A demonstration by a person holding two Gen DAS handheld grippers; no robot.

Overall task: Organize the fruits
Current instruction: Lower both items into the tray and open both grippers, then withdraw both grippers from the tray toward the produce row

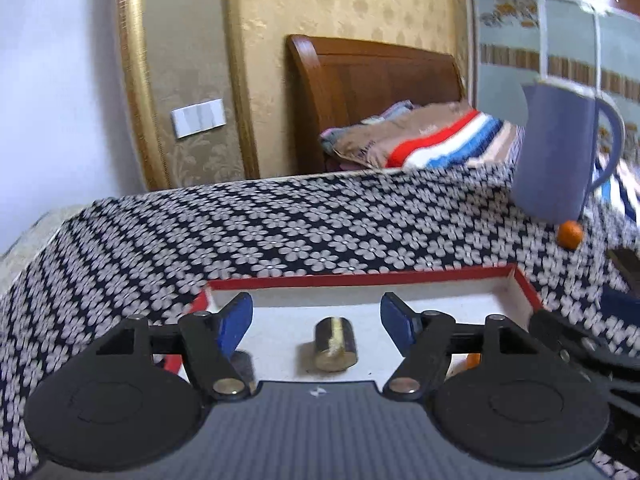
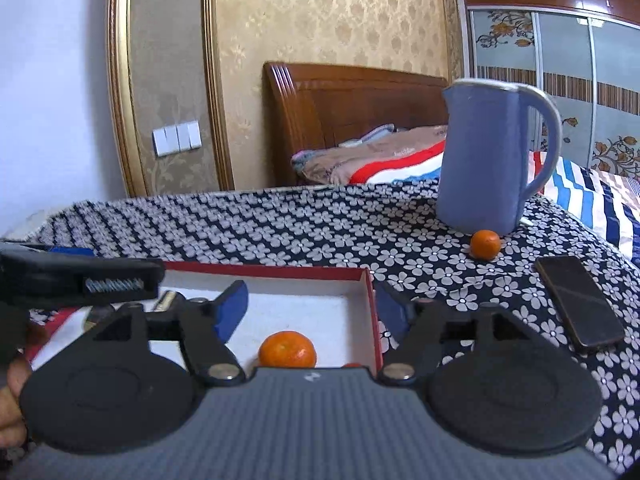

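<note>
Our right gripper [image 2: 310,308] stands wide open and empty over the red-rimmed tray [image 2: 366,280], one orange [image 2: 287,349] lying just below the gap; our left gripper [image 1: 316,316] gapes too, over a short cane piece [image 1: 335,344]. Farther right, a second orange [image 2: 485,244] touches the blue jug [image 2: 480,160]. We judge it light, soft-skinned, prone to roll: pinch across its middle, gently

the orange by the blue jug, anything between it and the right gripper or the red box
Nothing visible blocks it. The loose orange sits on the cloth in front of the blue jug. Only bare flowered cloth separates it from the open right gripper and the red box. The phone lies off to the right.
</note>
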